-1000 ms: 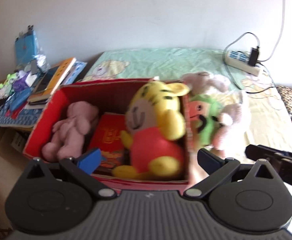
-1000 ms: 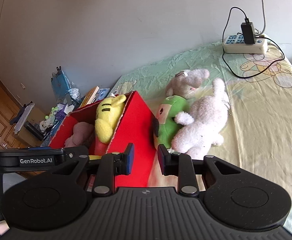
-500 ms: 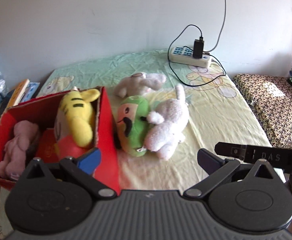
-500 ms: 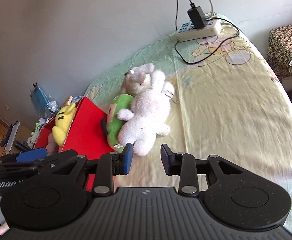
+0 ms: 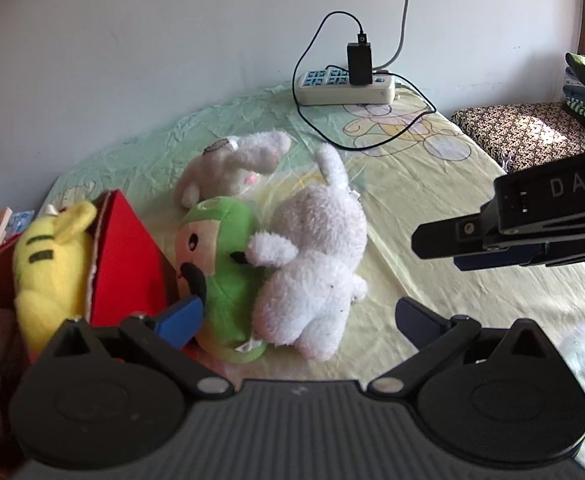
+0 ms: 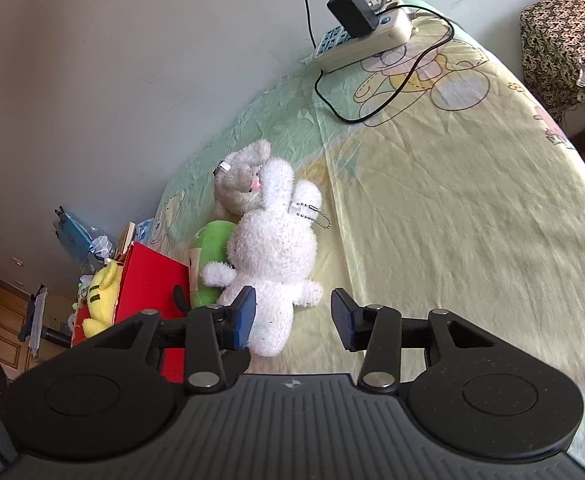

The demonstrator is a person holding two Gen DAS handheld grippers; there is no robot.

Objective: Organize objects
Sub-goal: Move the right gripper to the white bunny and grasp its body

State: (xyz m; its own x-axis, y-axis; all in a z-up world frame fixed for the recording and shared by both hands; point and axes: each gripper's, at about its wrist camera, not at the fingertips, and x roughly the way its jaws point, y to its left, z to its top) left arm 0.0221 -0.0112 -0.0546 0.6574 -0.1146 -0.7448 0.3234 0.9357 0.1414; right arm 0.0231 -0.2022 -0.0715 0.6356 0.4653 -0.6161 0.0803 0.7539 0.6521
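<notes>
Lying on the yellow bedsheet (image 6: 452, 208), the white plush rabbit (image 6: 276, 264) leans against a green plush toy (image 6: 210, 260), w/ a grey plush bunny (image 6: 242, 180) just behind and the red box (image 6: 148, 284) beside them; a yellow tiger plush (image 5: 52, 264) already sits in the box. Rabbit looks light, soft, squashy, not fragile; prob best pinched across the fat torso, not the thin bead chain (image 6: 316, 216). Right gripper (image 6: 292, 320) jaws are opening, about half wide, nothing between the pads, left pad near the rabbit's leg but contact unclear. Left gripper (image 5: 298, 316) jaws stand wide apart, empty, framing the green toy and rabbit.
</notes>
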